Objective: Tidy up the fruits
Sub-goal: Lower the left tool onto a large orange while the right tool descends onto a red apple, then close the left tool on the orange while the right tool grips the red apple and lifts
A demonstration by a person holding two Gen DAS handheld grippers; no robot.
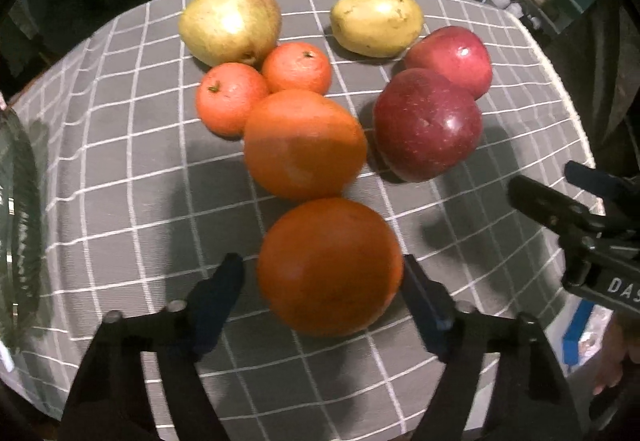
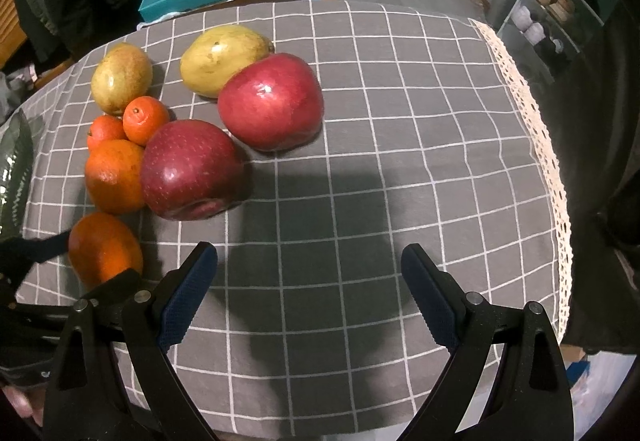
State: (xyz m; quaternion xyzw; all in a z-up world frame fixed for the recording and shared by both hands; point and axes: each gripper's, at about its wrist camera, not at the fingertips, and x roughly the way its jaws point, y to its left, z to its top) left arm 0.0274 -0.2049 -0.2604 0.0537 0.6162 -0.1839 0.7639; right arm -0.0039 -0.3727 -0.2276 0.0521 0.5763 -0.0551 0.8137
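One orange (image 1: 329, 267) between the left tool's (image 1: 324, 281) fingers

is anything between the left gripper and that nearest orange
Nothing visible. The nearest orange already sits between the fingers of the left gripper: one finger is at its side, the other shows a small gap. The next orange lies just behind.

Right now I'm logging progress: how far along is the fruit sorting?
Barely started. All fruit sits loose on the checked cloth. The left gripper brackets the nearest orange, one pad touching, one short. The right gripper is open, empty. Pears, apples and tangerines remain.
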